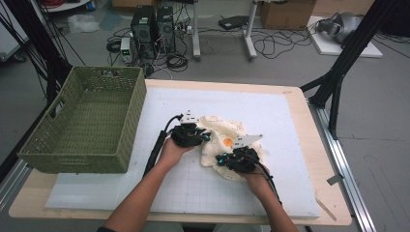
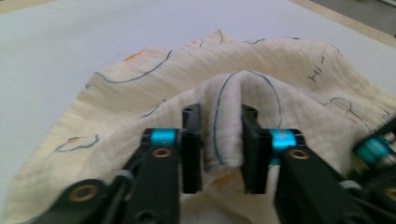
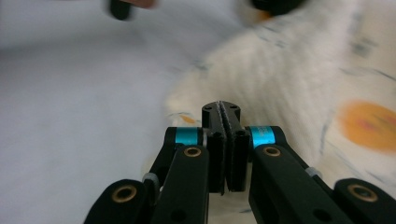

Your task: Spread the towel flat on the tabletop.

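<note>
A crumpled cream cloth [image 1: 227,131] with blue line drawings and an orange spot lies mid-table on the white mat [image 1: 275,108]. My left gripper [image 1: 203,137] is at the cloth's left side. In the left gripper view its jaws [image 2: 223,116] stand apart, and a raised fold of the cloth [image 2: 280,60] stands loose between them. My right gripper [image 1: 223,158] is over the cloth's near right part. In the right gripper view its jaws [image 3: 222,108] are pressed together at the cloth's [image 3: 289,70] edge, with a thin layer seemingly pinched between them.
An empty green woven basket [image 1: 72,145] stands at the table's left, partly over the mat. The wooden table edge [image 1: 333,193] frames the mat. Computers, cables and black stand legs are on the floor beyond the table.
</note>
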{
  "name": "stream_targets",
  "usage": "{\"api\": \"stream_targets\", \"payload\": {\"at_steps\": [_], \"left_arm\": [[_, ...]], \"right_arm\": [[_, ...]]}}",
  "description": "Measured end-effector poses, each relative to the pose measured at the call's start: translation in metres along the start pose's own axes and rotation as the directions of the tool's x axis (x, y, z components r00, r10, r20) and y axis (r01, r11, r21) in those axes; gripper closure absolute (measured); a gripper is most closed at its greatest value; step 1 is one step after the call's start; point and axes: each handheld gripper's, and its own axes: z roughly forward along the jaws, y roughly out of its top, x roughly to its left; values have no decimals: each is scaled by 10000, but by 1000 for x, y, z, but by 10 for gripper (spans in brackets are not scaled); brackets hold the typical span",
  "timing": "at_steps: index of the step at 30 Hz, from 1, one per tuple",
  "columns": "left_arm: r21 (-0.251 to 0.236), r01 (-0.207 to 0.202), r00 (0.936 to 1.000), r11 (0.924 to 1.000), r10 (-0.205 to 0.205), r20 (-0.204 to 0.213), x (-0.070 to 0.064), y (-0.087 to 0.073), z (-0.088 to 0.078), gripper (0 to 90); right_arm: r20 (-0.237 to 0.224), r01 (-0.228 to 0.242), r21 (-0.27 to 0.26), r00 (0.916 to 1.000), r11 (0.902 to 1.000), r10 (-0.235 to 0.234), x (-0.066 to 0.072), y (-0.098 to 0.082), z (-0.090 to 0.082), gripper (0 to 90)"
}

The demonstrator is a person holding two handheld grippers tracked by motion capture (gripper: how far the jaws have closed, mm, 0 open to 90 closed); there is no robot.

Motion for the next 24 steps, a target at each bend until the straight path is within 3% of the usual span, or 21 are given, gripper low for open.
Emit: {"api": "stream_targets", "payload": {"at_steps": [3, 4, 9, 11, 12, 16, 20, 24], "left_arm": [[92, 160, 9998, 9998, -159, -91, -2, -1, 4, 505], [71, 270, 9996, 9996, -270, -88, -1, -1, 3, 460], [-304, 433, 9979, 9986, -447, -475, 4, 1, -20, 377], [-727, 300, 9970, 9969, -350, -692, 4, -3, -35, 384], [-924, 272, 9976, 9953, -329, -609, 4, -6, -42, 414], [-659, -250, 9995, 9975, 260, 152, 0, -24, -54, 580], [288, -798, 9948, 9964, 778, 659, -7, -35, -41, 595], [489, -1256, 9896, 9909, 1217, 769, -19, -36, -21, 534]], "right_arm": [[1130, -159, 504, 9935, 9986, 101, -11, -8, -3, 895], [1206, -389, 442, 9921, 9983, 333, -14, -10, -4, 894], [1463, -384, 459, 9887, 9982, 313, -16, -10, -6, 888], [1508, -416, 468, 9880, 9980, 341, -16, -10, -6, 884], [1530, -430, 470, 9876, 9980, 353, -16, -10, -6, 883], [1531, -512, 435, 9872, 9977, 440, -17, -10, -5, 881], [1578, -523, 437, 9865, 9977, 448, -16, -10, -5, 875], [1597, -506, 441, 9862, 9977, 430, -17, -10, -5, 867]]}}
